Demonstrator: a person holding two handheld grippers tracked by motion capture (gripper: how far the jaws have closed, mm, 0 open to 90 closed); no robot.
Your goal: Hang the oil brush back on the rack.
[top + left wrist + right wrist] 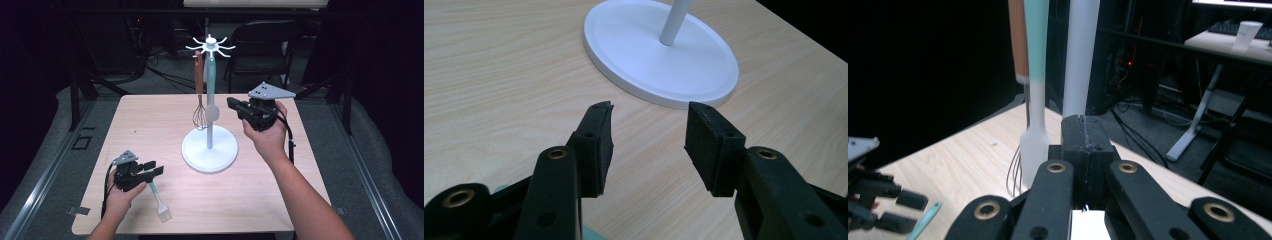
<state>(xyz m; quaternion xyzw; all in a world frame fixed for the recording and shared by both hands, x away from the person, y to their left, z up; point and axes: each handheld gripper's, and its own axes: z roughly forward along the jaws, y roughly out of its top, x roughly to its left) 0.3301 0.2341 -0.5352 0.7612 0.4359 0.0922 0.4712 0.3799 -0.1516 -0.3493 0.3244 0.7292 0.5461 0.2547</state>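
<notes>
Nearest to us, at the front left of the wooden surface (pixel 260 200), our left gripper (pixel 151 170) rests low in the left hand (pixel 120 195), its jaws parted with nothing between the pads. In the left gripper view we look past those open jaws over bare wood toward the round white base of the rack (pixel 664 55), which lies a little ahead. Just beside this gripper, on the side nearer us, a brush (pixel 159 201) with a pale teal handle lies flat on the surface, its bristle end pointing toward the front edge; the handle end runs up under the gripper's body, and we cannot tell whether they touch.

Farther in, near the middle of the surface, stands the white utensil rack (pixel 209 150): a broad disc foot, a slim upright pole and a crown of hooks at the top. Two things hang from those hooks on the left of the pole: a whisk (pixel 200 107) with a brown wooden handle, and right next to it a spatula (pixel 211 90) with a teal handle and a pale blade.

To the right of the pole, lifted clear of the surface, our right gripper (pixel 231 103) points toward the hanging utensils, its jaws pressed together and empty. The right gripper view shows the closed jaws just short of the spatula's blade (pixel 1034 145) and the pole.

Beyond the surface, a dark folding chair (pixel 265 45) stands on the floor.
</notes>
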